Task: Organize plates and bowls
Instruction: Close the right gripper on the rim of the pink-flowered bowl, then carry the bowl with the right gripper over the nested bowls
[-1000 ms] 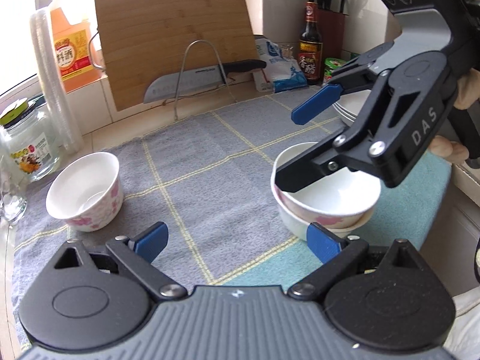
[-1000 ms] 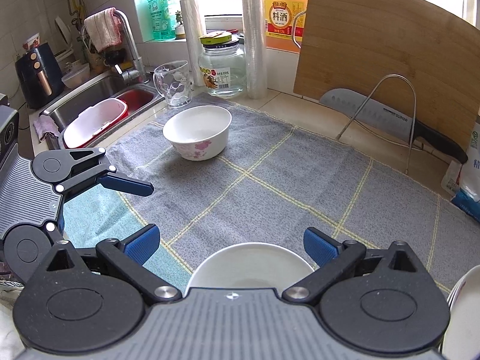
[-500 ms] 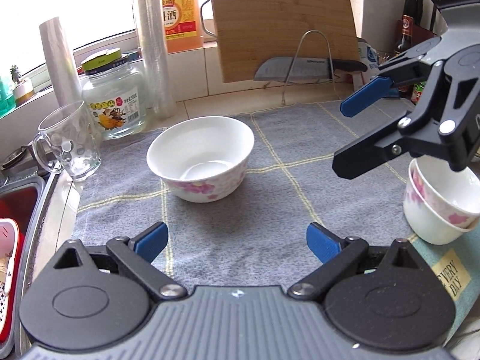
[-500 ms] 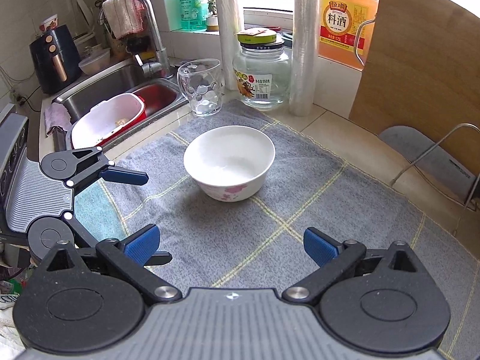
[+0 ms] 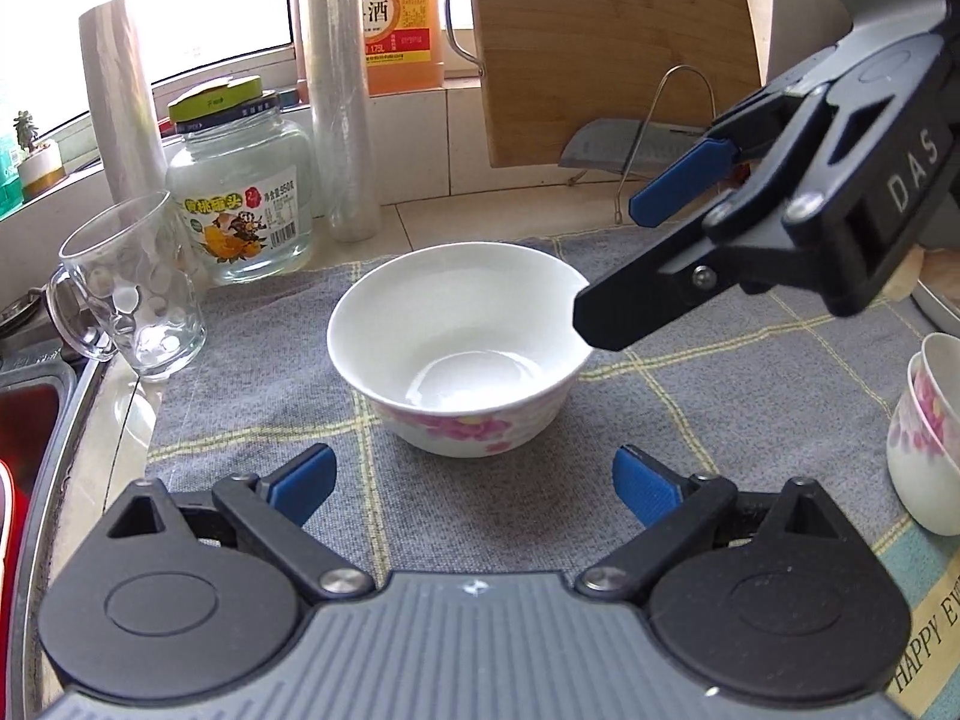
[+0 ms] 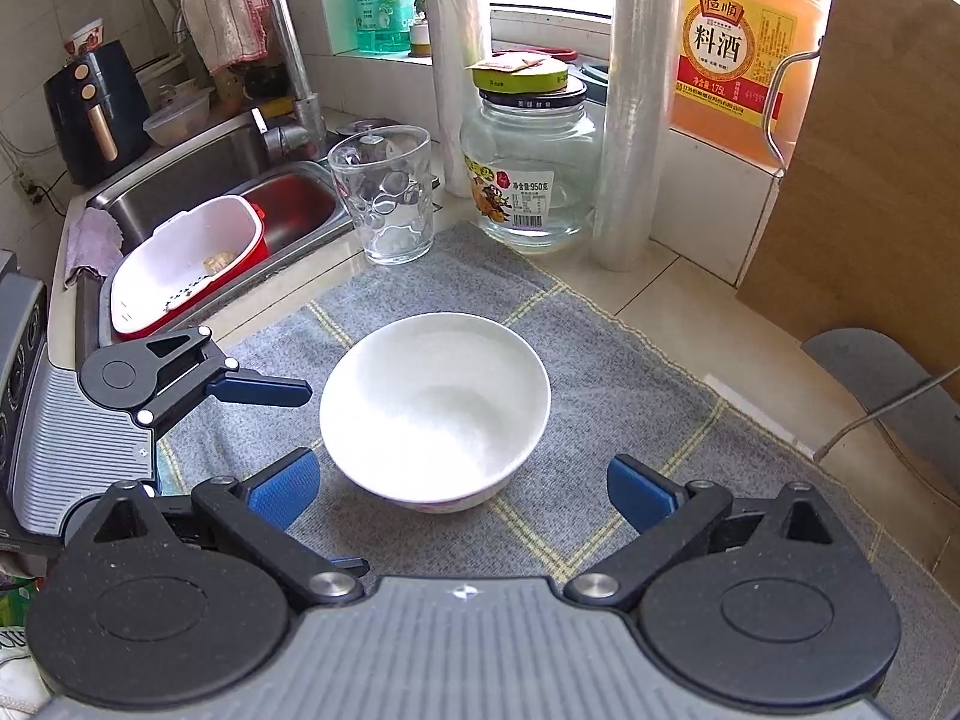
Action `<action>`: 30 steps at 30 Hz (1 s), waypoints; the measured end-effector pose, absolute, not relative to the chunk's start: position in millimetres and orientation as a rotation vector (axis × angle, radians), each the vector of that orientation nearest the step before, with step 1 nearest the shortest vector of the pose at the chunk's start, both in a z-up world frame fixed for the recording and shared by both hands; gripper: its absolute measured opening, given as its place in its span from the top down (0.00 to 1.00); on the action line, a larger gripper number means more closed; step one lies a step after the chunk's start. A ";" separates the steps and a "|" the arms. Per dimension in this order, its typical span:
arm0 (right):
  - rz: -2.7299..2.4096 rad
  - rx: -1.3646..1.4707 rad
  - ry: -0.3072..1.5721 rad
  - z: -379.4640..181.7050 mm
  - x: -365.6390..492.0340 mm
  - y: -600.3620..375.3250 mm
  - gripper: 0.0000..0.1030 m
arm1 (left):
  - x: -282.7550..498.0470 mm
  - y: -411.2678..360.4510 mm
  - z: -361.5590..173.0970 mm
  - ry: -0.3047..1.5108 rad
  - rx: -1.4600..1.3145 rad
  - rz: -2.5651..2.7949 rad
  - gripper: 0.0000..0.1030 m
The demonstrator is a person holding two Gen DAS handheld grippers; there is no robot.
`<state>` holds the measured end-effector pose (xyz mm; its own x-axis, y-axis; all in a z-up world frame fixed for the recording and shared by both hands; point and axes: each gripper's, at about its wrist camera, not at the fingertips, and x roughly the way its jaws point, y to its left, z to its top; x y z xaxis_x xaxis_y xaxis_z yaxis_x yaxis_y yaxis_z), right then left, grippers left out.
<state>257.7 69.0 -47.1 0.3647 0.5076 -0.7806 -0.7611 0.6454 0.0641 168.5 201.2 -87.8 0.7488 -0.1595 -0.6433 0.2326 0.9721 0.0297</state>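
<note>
A white bowl with pink flowers (image 5: 459,348) stands alone on the grey checked cloth (image 5: 750,396). My left gripper (image 5: 474,480) is open and empty just in front of it. My right gripper (image 5: 630,258) is open at the bowl's right side, its near fingertip level with the rim; whether it touches cannot be told. From the right wrist, that bowl (image 6: 435,408) lies just ahead of the open right gripper (image 6: 462,489), with one of the left gripper's fingers (image 6: 258,390) to its left. Two stacked flowered bowls (image 5: 927,438) stand at the right edge.
A glass mug (image 5: 129,294), a lidded jar (image 5: 243,198) and a plastic-wrap roll (image 5: 336,90) stand close behind the bowl. A cutting board (image 5: 606,42) and knife lean at the back. The sink (image 6: 198,180) with a red-and-white basket (image 6: 186,264) is on the left.
Both grippers have swung left, away from the stacked bowls, and closed in on the single bowl. Both stayed open and empty.
</note>
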 end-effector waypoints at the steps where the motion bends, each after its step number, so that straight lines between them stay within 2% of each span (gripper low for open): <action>1: 0.832 -0.336 0.873 -50.3 262.3 72.4 0.00 | 171.1 201.8 -88.8 0.691 0.109 -0.214 0.04; 11: 0.859 -0.335 0.920 -67.1 291.7 93.8 0.02 | 186.3 204.5 -91.3 0.654 0.096 -0.211 0.05; 22: 0.904 -0.363 0.938 -74.4 308.0 110.1 0.17 | 195.2 203.3 -89.3 0.626 0.109 -0.235 0.08; 30: 0.926 -0.356 0.942 -76.6 312.6 114.5 0.24 | 197.1 204.8 -90.1 0.615 0.112 -0.242 0.09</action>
